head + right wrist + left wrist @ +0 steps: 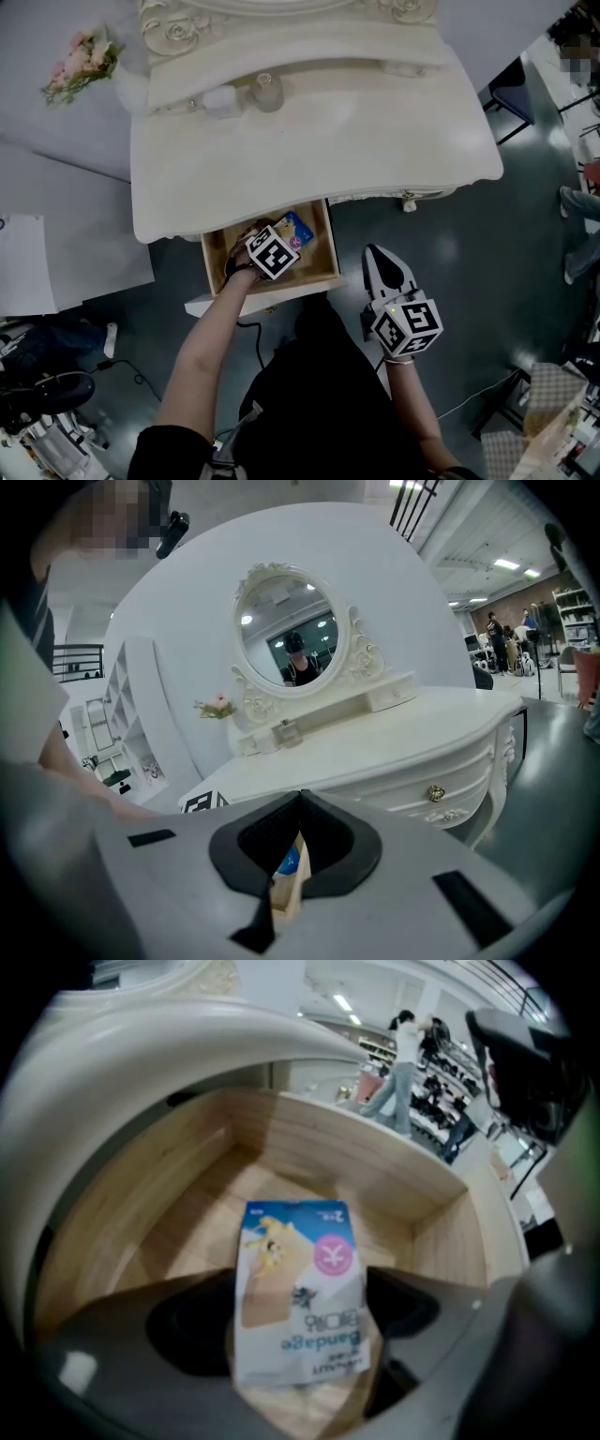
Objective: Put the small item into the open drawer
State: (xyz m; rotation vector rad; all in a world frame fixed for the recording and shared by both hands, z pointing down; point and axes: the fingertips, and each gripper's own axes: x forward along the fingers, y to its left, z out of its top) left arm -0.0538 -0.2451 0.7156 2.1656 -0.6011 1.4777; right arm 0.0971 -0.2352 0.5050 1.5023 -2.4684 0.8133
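The small item is a blue and white bandage packet (294,230) (298,1288). My left gripper (279,242) (302,1324) is shut on its near end and holds it inside the open wooden drawer (214,255) (375,1174), low over the drawer floor. The drawer juts out from under the white dressing table (309,150). To the right of the drawer, my right gripper (377,253) (300,799) hangs above the floor, shut and holding nothing. Through the gap in its jaws, a sliver of the drawer and the packet's blue corner (289,862) show.
A glass bottle (267,92) and a small clear box (222,100) stand at the tabletop's back by the oval mirror (291,635). Pink flowers (82,58) are at far left. A brass drawer knob (408,196) is on the table front. A cable (253,342) trails on the dark floor.
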